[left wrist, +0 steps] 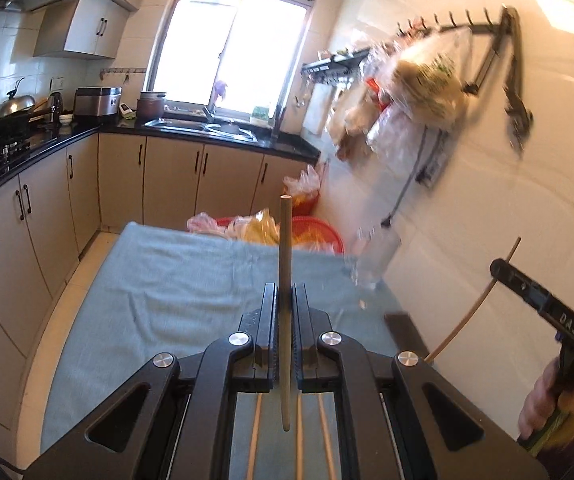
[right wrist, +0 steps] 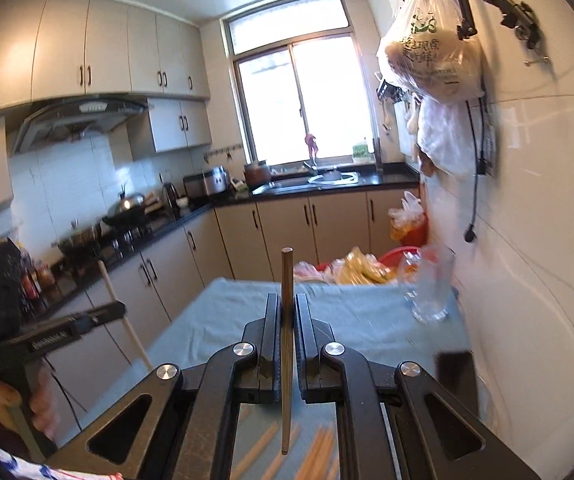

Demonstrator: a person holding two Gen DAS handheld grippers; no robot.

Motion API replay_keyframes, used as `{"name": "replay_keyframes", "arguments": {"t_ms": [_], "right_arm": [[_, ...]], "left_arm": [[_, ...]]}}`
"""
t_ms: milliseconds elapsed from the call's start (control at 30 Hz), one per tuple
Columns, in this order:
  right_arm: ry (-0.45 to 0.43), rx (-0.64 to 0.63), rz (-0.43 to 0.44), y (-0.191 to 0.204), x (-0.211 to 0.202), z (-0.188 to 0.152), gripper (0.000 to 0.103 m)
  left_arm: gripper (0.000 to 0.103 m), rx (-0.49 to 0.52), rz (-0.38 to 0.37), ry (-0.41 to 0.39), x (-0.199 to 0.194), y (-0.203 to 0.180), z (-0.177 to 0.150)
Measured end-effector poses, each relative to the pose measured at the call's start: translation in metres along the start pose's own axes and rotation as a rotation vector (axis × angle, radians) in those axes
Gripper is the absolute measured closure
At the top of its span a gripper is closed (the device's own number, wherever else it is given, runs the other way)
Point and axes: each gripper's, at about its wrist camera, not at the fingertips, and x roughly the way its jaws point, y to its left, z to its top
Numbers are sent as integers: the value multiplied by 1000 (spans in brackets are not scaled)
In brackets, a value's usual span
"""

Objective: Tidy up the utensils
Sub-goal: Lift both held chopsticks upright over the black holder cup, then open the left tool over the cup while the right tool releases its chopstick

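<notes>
My left gripper (left wrist: 285, 292) is shut on a pale wooden chopstick (left wrist: 285, 240) that stands upright between its jaws. My right gripper (right wrist: 286, 300) is shut on a darker brown chopstick (right wrist: 285, 280), also upright. Both grippers are raised above a table under a blue-grey cloth (left wrist: 167, 280) (right wrist: 367, 320). Several loose chopsticks (left wrist: 255, 432) (right wrist: 319, 456) lie on the cloth beneath the grippers. A clear glass (right wrist: 431, 288) (left wrist: 375, 256) stands at the table's far right corner. Each gripper shows in the other's view: the right gripper (left wrist: 499, 270) and the left gripper (right wrist: 121, 308), each with its stick.
A dark flat object (right wrist: 455, 372) (left wrist: 405, 332) lies at the table's right edge by the tiled wall. Beyond the table sits a red basket (left wrist: 315, 228) with plastic bags. Bags (right wrist: 435, 56) hang on the right wall. Cabinets (left wrist: 27, 240) run along the left.
</notes>
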Motion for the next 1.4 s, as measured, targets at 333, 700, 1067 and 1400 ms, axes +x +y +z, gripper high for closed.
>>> {"name": "replay_keyframes", "arguments": {"t_ms": [333, 700, 1067, 1400], "right_arm": [[-13, 99, 47, 3, 88, 32, 96], [157, 108, 14, -12, 169, -19, 96], [206, 139, -17, -31, 196, -33, 71], [162, 130, -53, -31, 169, -21, 49]], "left_arm": [[97, -44, 17, -39, 71, -2, 50], [97, -14, 89, 115, 150, 9, 21], [69, -34, 99, 121, 139, 16, 13], [58, -33, 141, 55, 85, 23, 12]]}}
